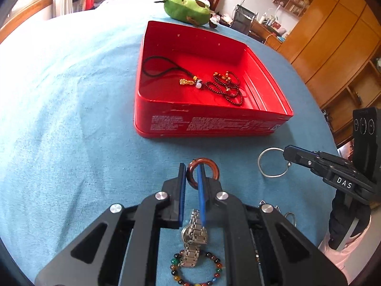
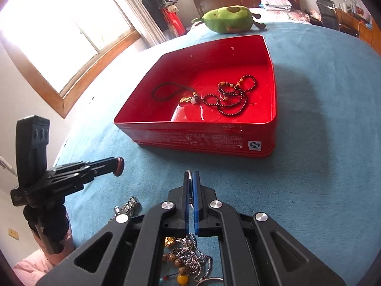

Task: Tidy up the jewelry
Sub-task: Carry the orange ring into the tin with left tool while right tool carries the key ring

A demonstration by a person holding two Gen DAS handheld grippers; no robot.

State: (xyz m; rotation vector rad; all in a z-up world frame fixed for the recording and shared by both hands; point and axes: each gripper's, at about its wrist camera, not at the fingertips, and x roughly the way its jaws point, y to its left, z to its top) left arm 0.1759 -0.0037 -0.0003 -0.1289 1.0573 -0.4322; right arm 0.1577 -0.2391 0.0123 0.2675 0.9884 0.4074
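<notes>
Left gripper [image 1: 191, 178] clamps a brown bangle [image 1: 202, 166]; right gripper [image 2: 191, 181] clamps a silver bangle [image 1: 273, 162]; both near the red tin [image 1: 214, 124].

Open blanket [image 1: 71, 119] before red tin [image 1: 209, 125]

Red tin box [image 1: 209, 124], glossy red inside, whitish small print on front wall, white logo patch at corner. Bedspread [image 1: 71, 109] teal-blue, plain. Plush toy [image 1: 185, 7] green w/ brown patch. In box: black cord pendant [image 1: 166, 70] w/ gold charm & white bead; dark brown-red bead strand [image 1: 226, 87] w/ few orange beads. Left gripper [image 1: 192, 174] black, blue pads, on red-brown bangle [image 1: 202, 166]. Right gripper [image 2: 190, 181] black, blue pads, on silver ring [image 1: 273, 162]. Silver watch [image 1: 194, 236]. Multicolour bead bracelet [image 1: 197, 269]: green, amber, brown, dark.
</notes>
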